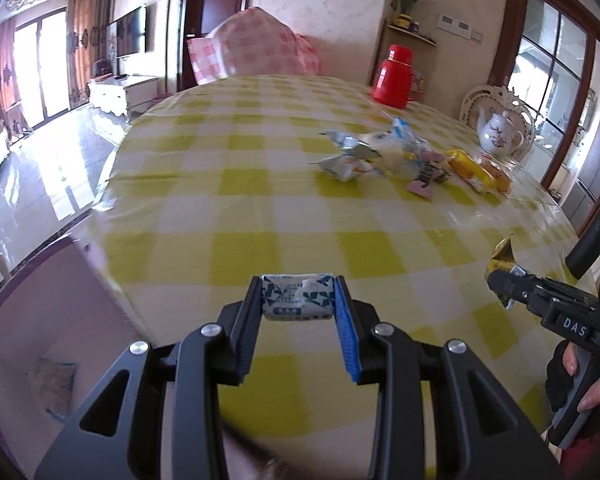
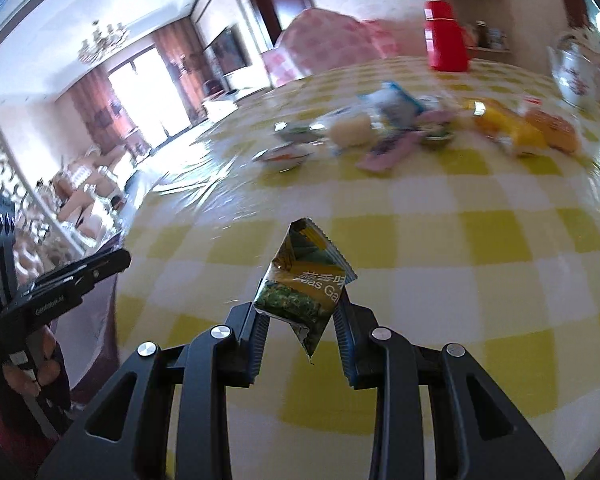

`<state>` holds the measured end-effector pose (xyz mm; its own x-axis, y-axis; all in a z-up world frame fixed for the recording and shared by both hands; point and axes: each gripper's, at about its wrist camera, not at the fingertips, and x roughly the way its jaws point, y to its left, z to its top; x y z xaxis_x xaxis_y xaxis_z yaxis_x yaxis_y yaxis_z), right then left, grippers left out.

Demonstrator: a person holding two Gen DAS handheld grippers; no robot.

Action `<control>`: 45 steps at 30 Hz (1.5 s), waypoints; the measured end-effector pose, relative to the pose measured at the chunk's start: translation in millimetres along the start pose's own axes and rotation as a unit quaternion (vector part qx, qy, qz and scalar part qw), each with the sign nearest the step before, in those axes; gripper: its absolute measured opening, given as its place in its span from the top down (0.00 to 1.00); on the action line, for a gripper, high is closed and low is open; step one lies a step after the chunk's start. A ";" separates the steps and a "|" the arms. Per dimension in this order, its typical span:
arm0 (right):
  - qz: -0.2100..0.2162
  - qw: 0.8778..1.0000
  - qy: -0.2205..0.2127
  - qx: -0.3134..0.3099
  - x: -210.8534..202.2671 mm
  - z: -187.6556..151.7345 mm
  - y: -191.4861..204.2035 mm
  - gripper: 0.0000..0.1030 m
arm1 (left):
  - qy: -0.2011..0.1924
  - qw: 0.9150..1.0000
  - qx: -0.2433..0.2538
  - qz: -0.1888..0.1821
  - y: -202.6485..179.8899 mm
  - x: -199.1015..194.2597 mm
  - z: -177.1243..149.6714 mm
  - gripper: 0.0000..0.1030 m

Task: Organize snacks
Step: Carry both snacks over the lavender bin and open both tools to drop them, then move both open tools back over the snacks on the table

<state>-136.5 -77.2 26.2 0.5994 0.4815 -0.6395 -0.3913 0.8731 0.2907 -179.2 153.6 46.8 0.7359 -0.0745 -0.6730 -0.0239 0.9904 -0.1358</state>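
Observation:
My left gripper point(image 1: 298, 298) is shut on a small blue-and-white snack packet point(image 1: 299, 297), held above the near part of the table. My right gripper point(image 2: 300, 304) is shut on a green-and-gold pea snack packet point(image 2: 306, 284), held tilted above the table; it also shows at the right edge of the left wrist view point(image 1: 502, 258). A pile of mixed snack packets point(image 1: 384, 152) lies on the far half of the yellow-checked tablecloth point(image 1: 260, 208), with yellow and orange packets point(image 1: 480, 172) at its right end. The pile also shows in the right wrist view point(image 2: 380, 128).
A red thermos point(image 1: 394, 76) stands at the table's far edge. A white teapot point(image 1: 500, 130) stands at the far right. A pink-checked covered chair point(image 1: 256, 44) is behind the table. The table's left edge point(image 1: 112, 184) drops to a shiny floor.

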 end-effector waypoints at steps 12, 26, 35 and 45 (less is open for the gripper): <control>0.050 0.993 0.032 -0.103 24.3 -4.0 115.1 0.70 | -0.010 0.998 -0.039 0.052 83.7 -35.1 -6.2 0.66; 0.119 0.959 0.065 -0.249 39.9 -32.1 253.7 0.70 | 0.000 0.986 -0.077 0.147 168.5 -55.1 -11.1 0.66; 0.181 0.940 0.100 -0.273 50.6 -49.7 282.0 0.33 | 0.023 0.970 -0.102 0.220 198.1 -54.0 -14.9 0.15; 0.124 0.986 -0.003 -0.113 -2.8 -10.8 152.2 0.16 | -0.094 0.984 -0.085 0.128 143.7 -81.9 -3.3 0.02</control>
<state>-205.3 53.6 64.5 0.4694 0.6788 -0.5647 -0.6713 0.6898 0.2712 -245.1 301.7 80.0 0.8025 0.2140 -0.5570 -0.3267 0.9387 -0.1100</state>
